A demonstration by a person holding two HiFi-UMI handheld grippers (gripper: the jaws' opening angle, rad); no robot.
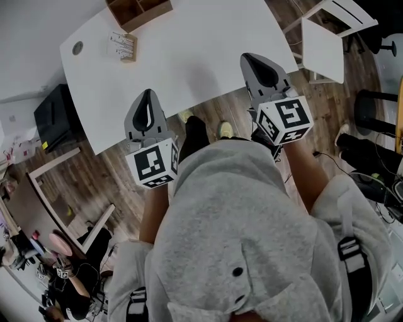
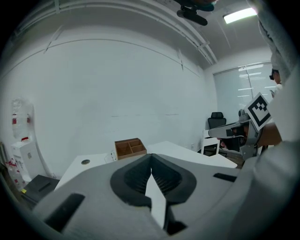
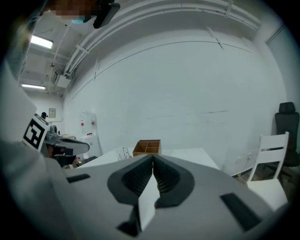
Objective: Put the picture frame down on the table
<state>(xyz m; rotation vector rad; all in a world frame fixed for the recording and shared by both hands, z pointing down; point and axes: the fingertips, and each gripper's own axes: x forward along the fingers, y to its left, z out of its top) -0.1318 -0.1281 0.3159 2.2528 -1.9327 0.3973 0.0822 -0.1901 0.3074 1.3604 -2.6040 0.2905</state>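
The picture frame [image 1: 121, 46] is small, with a pale print and a wooden edge. It rests on the white table [image 1: 189, 69] at the far left, beside a wooden organiser box [image 1: 138, 9]. It also shows small in the left gripper view [image 2: 112, 156] and in the right gripper view [image 3: 123, 153]. My left gripper [image 1: 148, 94] hovers over the table's near edge, shut and empty. My right gripper [image 1: 248, 58] is further over the table at the right, also shut with nothing in it. Both are well short of the frame. In their own views the left gripper [image 2: 151, 158] and the right gripper [image 3: 153, 158] have jaws that meet.
A round cable hole [image 1: 77, 48] sits at the table's left corner. A white chair [image 1: 324, 44] stands to the right of the table and a black box [image 1: 56, 116] on the wooden floor to its left. A person sits at the lower left [image 1: 63, 277].
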